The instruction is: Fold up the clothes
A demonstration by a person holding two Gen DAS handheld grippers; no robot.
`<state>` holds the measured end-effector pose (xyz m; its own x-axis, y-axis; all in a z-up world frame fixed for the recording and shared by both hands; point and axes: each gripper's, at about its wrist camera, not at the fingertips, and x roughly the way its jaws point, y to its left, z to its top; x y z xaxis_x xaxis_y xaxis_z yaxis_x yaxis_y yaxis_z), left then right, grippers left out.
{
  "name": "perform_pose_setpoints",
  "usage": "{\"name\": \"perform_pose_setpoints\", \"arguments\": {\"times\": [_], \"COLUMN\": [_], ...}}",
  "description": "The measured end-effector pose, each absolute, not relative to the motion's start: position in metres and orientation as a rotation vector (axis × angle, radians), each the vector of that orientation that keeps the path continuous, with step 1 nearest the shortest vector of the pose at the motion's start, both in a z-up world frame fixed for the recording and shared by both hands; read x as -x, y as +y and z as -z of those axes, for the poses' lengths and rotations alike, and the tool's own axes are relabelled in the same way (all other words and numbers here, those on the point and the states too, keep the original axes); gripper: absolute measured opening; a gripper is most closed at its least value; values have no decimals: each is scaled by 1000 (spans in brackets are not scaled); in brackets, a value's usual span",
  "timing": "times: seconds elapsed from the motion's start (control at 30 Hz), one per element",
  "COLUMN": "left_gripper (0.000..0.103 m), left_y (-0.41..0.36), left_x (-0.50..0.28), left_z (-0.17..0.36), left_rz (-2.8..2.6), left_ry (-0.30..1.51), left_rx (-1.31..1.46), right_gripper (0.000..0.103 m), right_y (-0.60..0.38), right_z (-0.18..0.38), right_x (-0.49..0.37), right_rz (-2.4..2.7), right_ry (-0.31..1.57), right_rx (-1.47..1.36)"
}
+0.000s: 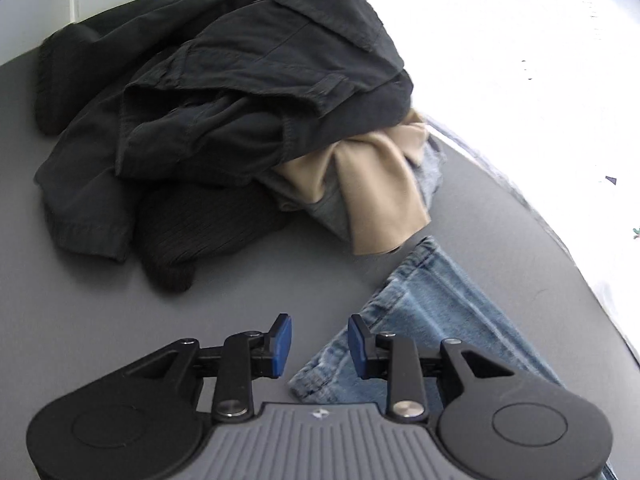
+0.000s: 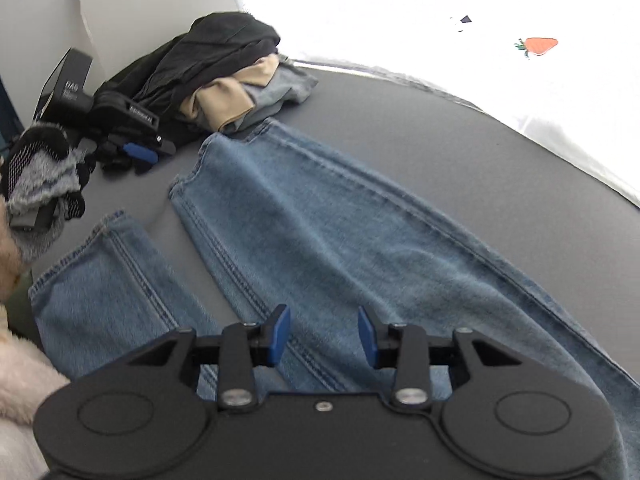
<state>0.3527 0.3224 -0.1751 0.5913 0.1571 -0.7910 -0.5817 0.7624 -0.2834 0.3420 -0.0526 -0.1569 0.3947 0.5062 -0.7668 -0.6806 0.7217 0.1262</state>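
Light blue jeans (image 2: 320, 240) lie flat on the grey table (image 2: 440, 128), both legs stretched away toward the far left. My right gripper (image 2: 324, 334) is open and empty, hovering over the near part of the right leg. My left gripper (image 1: 320, 346) is open and empty, just above the table at the hem of a jeans leg (image 1: 420, 320); its right pad sits over the hem edge. The left gripper also shows in the right wrist view (image 2: 132, 152) beyond the leg ends.
A pile of clothes (image 1: 224, 112) with dark garments, a beige piece (image 1: 372, 188) and a grey one lies past the jeans. A white wall corner (image 2: 120, 8) stands behind. A white sheet with a strawberry print (image 2: 538, 46) borders the table's right side.
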Motion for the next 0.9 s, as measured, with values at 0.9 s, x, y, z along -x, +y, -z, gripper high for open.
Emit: {"name": "perform_pose_setpoints", "arguments": {"times": [0.9], "left_gripper": [19], "left_y": [295], "left_x": [-510], "left_z": [182], "left_rz": [-253], "left_ry": [773], "left_rx": [330], "right_gripper": [38], "right_y": [-98], "right_z": [194], "right_x": [-416], "right_rz": [-412], "right_ry": [955], "right_rx": [271]}}
